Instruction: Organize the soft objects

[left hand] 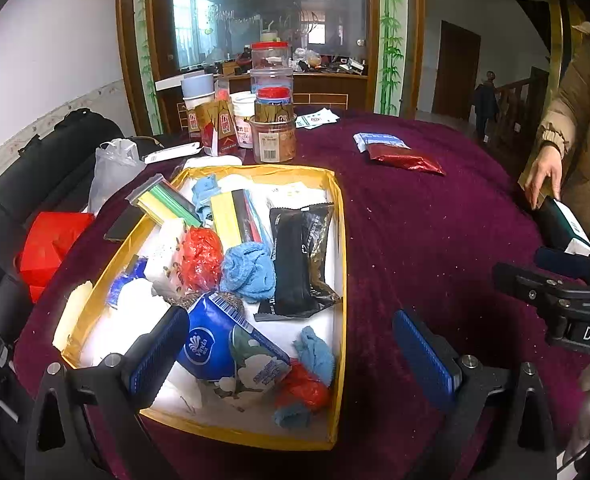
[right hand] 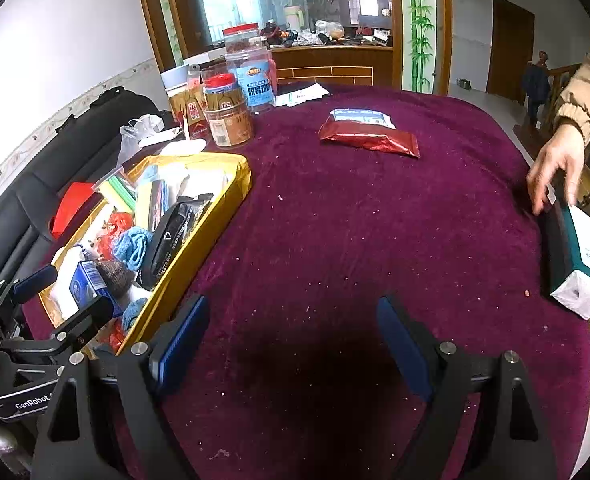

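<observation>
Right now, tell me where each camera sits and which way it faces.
Left wrist: rides the left gripper, angled down over the yellow box of soft things; its own open fingers and the right gripper show.
Right wrist: rides the right gripper, angled down at bare purple tablecloth; its open fingers and the left gripper show.
Shared: box, red packet, jars, a bystander's hand on a tissue pack.

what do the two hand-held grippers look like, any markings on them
Both are matte black frames with round silver bolt heads and triangular cut-outs in the finger arms. The left hand-held gripper and the right hand-held gripper each carry ribbed blue pads on the inner faces of their fingers. Seen from the right wrist camera, the left one's body bears white "GenRobot" lettering. No cables show.
</observation>
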The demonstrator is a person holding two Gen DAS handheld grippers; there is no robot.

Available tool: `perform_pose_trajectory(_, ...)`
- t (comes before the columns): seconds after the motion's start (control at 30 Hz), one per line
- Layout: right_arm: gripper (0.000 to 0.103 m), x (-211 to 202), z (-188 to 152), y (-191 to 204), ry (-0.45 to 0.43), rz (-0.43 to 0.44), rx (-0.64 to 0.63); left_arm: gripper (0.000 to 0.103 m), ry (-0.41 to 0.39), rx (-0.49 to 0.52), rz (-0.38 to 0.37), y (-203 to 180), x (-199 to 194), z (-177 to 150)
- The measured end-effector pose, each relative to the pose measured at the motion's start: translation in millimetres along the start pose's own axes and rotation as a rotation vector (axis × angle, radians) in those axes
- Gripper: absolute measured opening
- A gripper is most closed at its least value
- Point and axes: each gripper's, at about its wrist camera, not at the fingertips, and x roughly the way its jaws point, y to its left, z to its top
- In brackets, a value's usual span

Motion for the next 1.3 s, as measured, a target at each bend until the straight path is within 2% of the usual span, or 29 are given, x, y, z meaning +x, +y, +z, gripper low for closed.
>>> perform_pose_trajectory(0.73,0.085,27,-3,17,0.057,0.04,-0.026,0.103,0.06,-0.017,-0.001,-1,20,1)
perform_pose_trajectory(1.03,0.085,38,-4,38,0.082,0.046,-0.061,0.103,0.059,-0.073,0.013,19,24,2)
perform_pose_trajectory(1.2,0.085,45,-5,66,0.094,0.053,-0.128,0.103,0.033,-0.144,0.004,45,23,4)
perform_pose_trajectory(1.3,0.085,47,-5,83,0.099,0.068,-0.163,0.103,0.033,-0.188,0.027,63,25,4)
